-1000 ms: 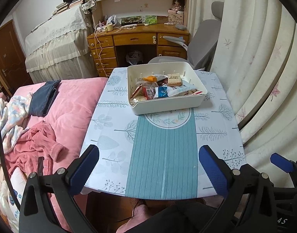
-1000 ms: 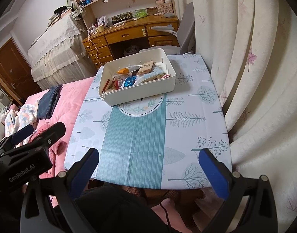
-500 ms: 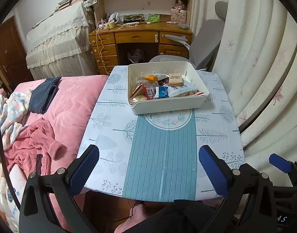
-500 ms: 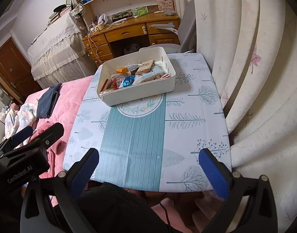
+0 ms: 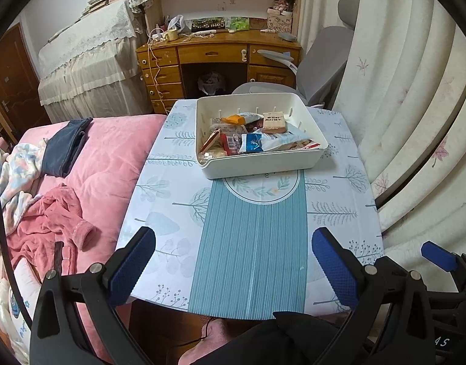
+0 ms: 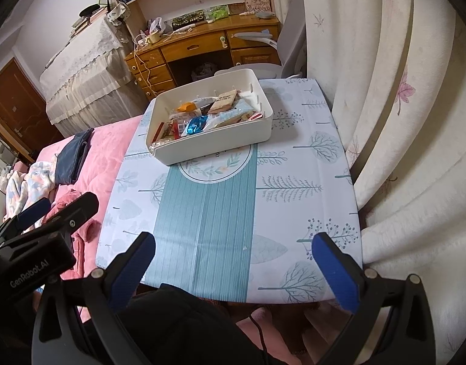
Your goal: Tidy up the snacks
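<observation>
Snack bin (image 5: 263, 164) on table (image 5: 172, 206); pink bed (image 5: 105, 158) alongside.
Left gripper (image 5: 233, 261) and right gripper (image 6: 233, 261): jaws wide apart, empty, nothing intervening.

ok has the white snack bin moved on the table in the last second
No. The white snack bin still covers the top of the tablecloth's leaf ring; only the cameras shifted slightly.

Black gripper frames (image 5: 233, 261), blue textured fingers (image 5: 334, 266), silver screws.

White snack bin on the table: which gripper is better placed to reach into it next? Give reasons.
Left, narrowly. The white bin lies straight ahead of the open left gripper; from the open right gripper it sits off to the left.
</observation>
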The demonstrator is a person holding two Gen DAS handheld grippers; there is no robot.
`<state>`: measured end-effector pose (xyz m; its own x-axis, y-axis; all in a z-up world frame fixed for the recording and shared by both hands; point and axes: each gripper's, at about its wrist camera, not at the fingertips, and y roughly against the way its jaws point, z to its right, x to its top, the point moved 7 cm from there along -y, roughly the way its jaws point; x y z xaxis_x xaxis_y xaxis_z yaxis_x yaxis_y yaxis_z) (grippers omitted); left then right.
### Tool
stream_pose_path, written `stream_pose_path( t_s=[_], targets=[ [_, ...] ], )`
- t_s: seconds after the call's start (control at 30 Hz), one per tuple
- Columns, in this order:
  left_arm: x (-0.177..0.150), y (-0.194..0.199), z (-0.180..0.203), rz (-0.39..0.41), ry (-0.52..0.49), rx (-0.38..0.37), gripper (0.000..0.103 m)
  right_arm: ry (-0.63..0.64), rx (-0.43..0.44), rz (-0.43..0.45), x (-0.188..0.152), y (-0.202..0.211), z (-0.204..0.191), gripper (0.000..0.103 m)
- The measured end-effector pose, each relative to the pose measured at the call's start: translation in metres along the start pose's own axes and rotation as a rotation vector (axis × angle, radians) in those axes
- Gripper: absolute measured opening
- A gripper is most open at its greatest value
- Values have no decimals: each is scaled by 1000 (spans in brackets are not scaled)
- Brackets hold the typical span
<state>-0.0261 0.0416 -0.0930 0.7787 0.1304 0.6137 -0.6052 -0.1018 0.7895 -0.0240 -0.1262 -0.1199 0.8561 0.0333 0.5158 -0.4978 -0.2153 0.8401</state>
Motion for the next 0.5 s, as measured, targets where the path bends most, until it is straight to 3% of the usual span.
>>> stream_pose_path(
  t_s=[0.5],
  targets=[
    [16,-12,5,10,-4,2,102,-3,1,-12,12,-12,6,103]
  ],
)
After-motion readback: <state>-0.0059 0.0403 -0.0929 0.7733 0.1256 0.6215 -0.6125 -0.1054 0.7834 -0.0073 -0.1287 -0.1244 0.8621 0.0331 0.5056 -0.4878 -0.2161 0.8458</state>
